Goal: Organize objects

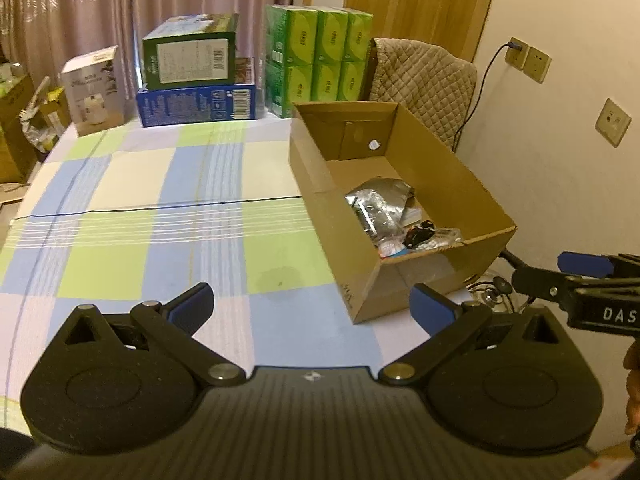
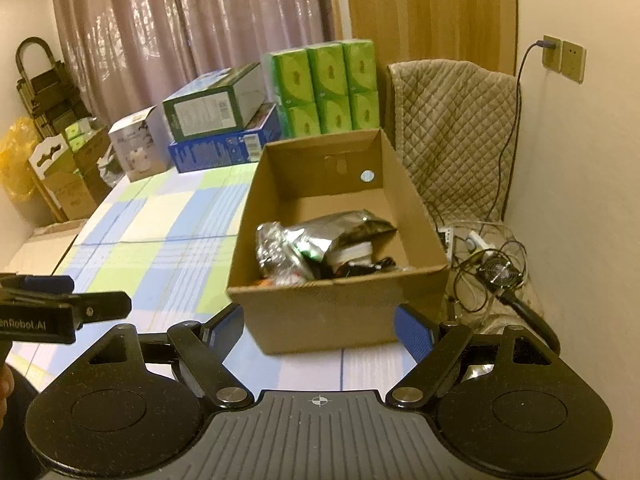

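Observation:
An open cardboard box [image 1: 452, 176] [image 2: 340, 304] stands on the right side of a checked tablecloth [image 1: 160, 220] [image 2: 160, 240]. Inside it lie a silver foil bag [image 1: 376, 200] [image 2: 304, 240] and several small dark and white items [image 1: 424, 236] [image 2: 360, 264]. My left gripper [image 1: 312, 308] is open over the cloth, just left of the box's near corner, holding nothing. My right gripper [image 2: 318, 330] is open too, its blue pads either side of the box's near wall, nothing held. Each gripper shows at the edge of the other's view, the right gripper [image 1: 584, 266] and the left gripper [image 2: 52, 284].
At the table's far edge stand a white carton [image 1: 94, 92], a green box on a blue box [image 1: 192, 80] and a stack of green tissue packs [image 1: 320, 60]. A quilted chair [image 2: 452, 128] and tangled cables with a small fan [image 2: 496, 272] lie right of the box.

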Demonstrator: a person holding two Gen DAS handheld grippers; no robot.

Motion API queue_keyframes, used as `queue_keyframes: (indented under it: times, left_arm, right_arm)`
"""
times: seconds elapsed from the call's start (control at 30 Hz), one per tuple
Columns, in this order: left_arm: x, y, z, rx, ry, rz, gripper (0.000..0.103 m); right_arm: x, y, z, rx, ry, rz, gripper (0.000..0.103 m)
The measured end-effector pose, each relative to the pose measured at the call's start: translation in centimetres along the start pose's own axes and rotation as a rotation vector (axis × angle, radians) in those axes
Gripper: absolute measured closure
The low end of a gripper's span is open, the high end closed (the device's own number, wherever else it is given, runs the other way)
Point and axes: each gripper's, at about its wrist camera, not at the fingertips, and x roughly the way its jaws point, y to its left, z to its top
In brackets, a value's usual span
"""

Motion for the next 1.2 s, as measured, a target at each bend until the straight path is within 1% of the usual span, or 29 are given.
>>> queue_keyframes:
  times: [0.23,0.57,0.8,1.2]
  left_arm:
    - [-1.3,0.4,-1.6,-0.007,0.016,0.006,0.001]
    - [-2.4,0.9,-3.5,-0.023,0.030,0.047,0.001]
    - [-2.5,1.1,-4.0,-0.043,0.045,0.046,0.001]
    - [-2.5,1.1,-4.2,-0.049,0.032,0.075,0.001]
  right_arm:
    - [-0.8,1.7,-1.0,-0.031,0.014,0.000,0.024]
    - [-1.5,2.8,-1.7,-0.032,0.024,0.022,0.024]
    - [-1.4,3.1,-1.9,-0.037,0.036,0.016,0.024]
    - [-0.7,3.1,-2.6,-0.024,0.064,0.025,0.024]
